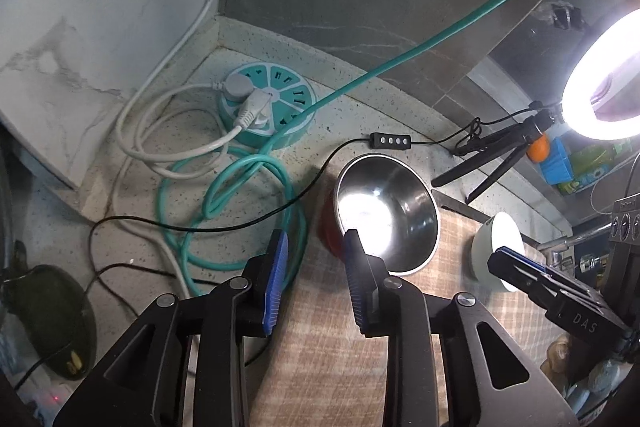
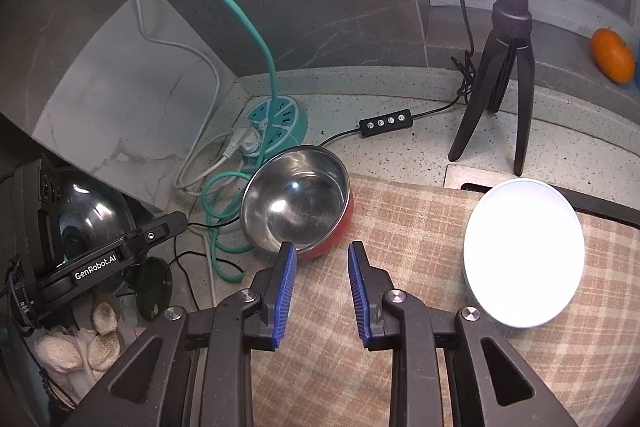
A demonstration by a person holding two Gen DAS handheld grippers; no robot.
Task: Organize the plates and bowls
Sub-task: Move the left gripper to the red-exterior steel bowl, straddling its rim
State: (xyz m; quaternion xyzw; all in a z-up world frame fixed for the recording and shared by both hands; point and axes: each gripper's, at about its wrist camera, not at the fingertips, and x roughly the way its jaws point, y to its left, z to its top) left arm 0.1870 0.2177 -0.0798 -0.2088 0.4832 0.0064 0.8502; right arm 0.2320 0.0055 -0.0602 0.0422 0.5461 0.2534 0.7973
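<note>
Your left gripper (image 1: 316, 241) holds its jaws apart, empty, before the red-sided steel bowl (image 1: 387, 213) on the checked cloth (image 1: 332, 339); a pale bowl (image 1: 494, 249) sits rightward.

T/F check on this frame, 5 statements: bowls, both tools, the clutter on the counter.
1. The left tool is shut on the steel bowl. False: its fingers are apart and hold nothing.
2. The steel bowl has a red outside. True.
3. The white bowl is stacked inside the steel bowl. False: it sits apart on the checked cloth, to the steel bowl's right in the right wrist view.
4. The right tool is open and empty. True.
5. A plug sits in the round teal power strip. True: a white plug is inserted.
6. The ring light's tripod stands on the cloth. False: its feet are on the speckled counter.
</note>
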